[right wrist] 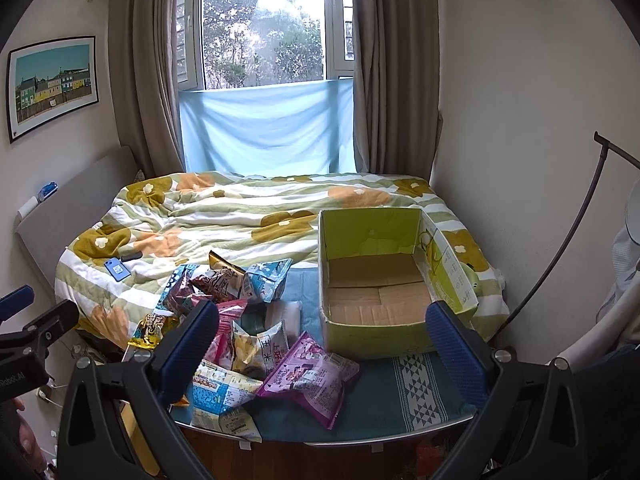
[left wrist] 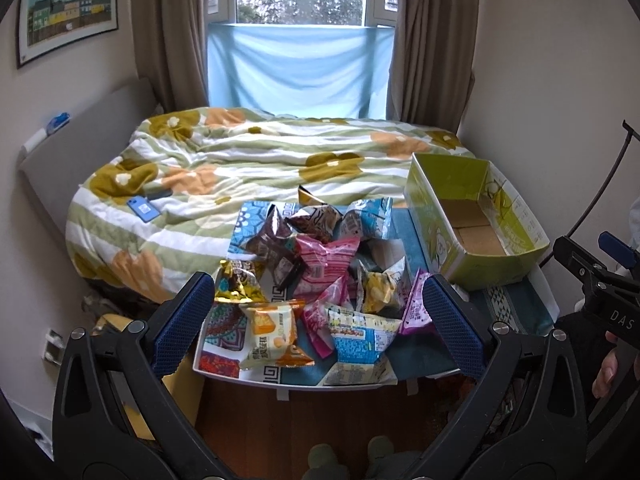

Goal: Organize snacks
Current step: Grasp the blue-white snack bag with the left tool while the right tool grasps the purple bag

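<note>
Looking past the left gripper [left wrist: 318,316], jaws wide and empty, snack packets [left wrist: 316,276] heap on the patterned table [left wrist: 224,364] beside a green carton [left wrist: 476,216]; "DAS" shows opposite. Right gripper [right wrist: 322,348], equally spread and empty, reveals the carton's bare cardboard floor and a purple packet [right wrist: 308,376].

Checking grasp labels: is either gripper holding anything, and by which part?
Nothing held. Left gripper and right gripper are both open above the snack packets; the green box is empty.

Around a dozen snack packets [left wrist: 320,280] heaped at lower centre — exact count unclear where they overlap. One green cardboard box [right wrist: 384,276] at right. One blue phone [left wrist: 143,209] at left — on one floral duvet [left wrist: 256,160].
</note>
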Tool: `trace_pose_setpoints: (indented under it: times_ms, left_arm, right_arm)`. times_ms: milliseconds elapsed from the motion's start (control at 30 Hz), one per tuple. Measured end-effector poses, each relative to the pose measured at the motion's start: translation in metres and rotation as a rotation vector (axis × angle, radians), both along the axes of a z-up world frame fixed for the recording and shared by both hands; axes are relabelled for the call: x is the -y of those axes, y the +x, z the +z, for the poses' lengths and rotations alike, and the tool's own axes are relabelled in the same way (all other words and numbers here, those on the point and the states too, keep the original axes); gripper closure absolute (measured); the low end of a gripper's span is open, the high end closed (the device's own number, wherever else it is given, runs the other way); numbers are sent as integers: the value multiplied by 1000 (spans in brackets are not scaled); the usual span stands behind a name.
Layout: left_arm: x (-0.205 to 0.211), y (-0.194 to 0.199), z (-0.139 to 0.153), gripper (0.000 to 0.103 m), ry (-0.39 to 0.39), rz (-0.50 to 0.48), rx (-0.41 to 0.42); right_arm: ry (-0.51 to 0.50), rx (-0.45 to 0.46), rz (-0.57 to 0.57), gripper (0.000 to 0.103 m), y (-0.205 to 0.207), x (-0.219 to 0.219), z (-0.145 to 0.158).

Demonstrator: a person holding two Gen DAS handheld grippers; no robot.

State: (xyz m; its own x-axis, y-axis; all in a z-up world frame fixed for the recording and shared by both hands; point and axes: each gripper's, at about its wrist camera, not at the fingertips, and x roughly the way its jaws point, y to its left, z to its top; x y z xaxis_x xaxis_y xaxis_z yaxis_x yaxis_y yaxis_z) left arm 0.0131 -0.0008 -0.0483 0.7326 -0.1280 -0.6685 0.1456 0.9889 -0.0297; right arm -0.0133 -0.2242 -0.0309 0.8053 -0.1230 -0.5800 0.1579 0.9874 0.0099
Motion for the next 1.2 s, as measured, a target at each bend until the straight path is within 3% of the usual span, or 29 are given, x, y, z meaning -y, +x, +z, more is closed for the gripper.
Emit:
trace_pose_setpoints:
  times_ms: [300,600,933,1067,1200]
  left_arm:
    - [32,1,-85,0,-24,37,-135]
    - [59,24,-169,1,8,85,-210]
    - [70,49,-217,11,53,76,-301]
    - [74,55,-233,23,82,70,-333]
    - [76,58,-238,25,86,75,-351]
  right_arm:
    - [3,-78,128,0,7,37,-62]
    - [-15,-190,368,0,49,52,-143]
    - [-132,-286,613,0,86,28,-208]
    - [-187,-300,656,0,91,19,-222]
    - [-200,-304,668,0,95,14,-232]
